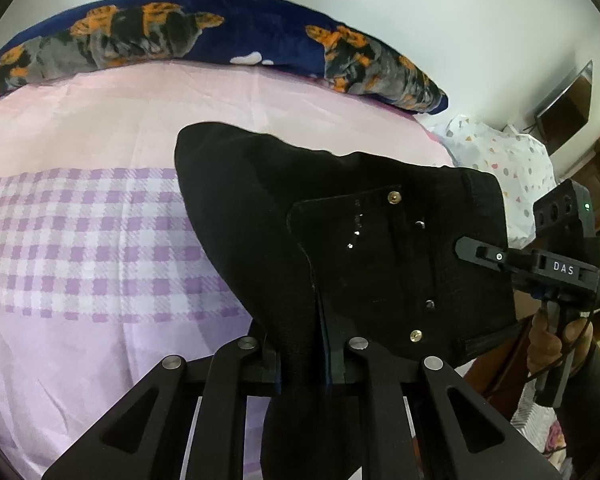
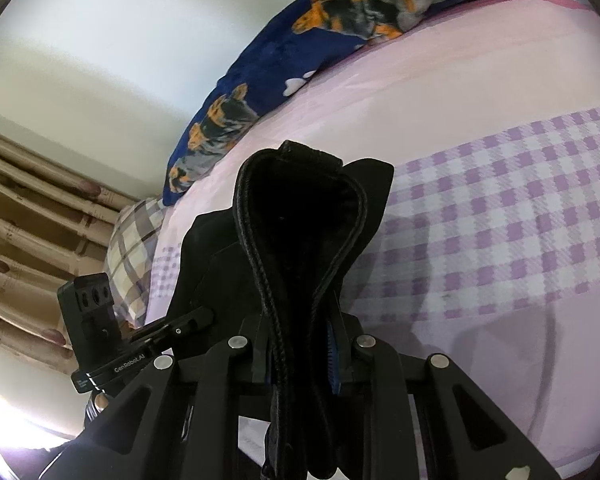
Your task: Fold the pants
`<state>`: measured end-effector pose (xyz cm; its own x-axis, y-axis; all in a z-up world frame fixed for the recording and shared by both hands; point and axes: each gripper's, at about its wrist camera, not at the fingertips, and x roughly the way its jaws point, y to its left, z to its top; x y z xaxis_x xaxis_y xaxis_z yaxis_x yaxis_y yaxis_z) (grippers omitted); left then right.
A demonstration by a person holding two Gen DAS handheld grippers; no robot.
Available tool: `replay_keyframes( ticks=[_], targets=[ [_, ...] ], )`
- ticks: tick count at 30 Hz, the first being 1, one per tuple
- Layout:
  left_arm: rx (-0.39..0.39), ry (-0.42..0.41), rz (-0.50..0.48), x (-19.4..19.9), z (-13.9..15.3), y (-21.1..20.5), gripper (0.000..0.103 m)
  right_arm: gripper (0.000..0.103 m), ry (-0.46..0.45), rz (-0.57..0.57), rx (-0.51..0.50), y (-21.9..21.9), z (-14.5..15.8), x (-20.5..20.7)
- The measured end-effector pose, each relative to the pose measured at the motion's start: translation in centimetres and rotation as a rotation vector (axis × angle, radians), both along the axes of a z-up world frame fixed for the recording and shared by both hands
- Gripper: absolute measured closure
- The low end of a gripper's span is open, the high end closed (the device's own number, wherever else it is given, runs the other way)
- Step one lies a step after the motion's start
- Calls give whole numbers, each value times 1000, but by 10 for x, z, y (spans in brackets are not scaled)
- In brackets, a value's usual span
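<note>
Fingers (image 1: 300,364) of both grippers pinching black pants (image 1: 340,220) above checked bedsheet (image 1: 100,240), blue blanket (image 1: 260,36) beyond.

place: home bedroom | cues: bed sheet (image 1: 100,240), blanket (image 1: 228,32), curtains (image 2: 28,216)

Bed sheet (image 1: 100,240): pink, with lilac check band
Blanket (image 1: 260,36): navy, dog print, at far edge
Curtain (image 2: 28,208): beige
Pillow (image 2: 134,248): plaid
</note>
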<state>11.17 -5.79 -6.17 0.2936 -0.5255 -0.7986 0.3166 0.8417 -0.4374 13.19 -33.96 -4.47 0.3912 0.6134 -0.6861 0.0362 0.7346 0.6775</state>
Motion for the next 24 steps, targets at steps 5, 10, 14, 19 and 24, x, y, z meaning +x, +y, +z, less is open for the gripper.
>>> replay_keyframes(
  ticks=[5,10,14,19,24],
  targets=[
    [-3,-30,21,-5,15,21,89,84,-13,24,27,22,5,1],
    [4,-53,63,2,25,48,89,84,-32,48,57,50,5,6],
    [9,-63,108,14,30,70,89,84,-39,61,83,73,3,19],
    [35,-84,132,35,40,95,89,84,-44,69,114,94,0,43],
    [53,-96,141,59,43,109,89,84,-46,73,127,111,-3,68]
  ],
)
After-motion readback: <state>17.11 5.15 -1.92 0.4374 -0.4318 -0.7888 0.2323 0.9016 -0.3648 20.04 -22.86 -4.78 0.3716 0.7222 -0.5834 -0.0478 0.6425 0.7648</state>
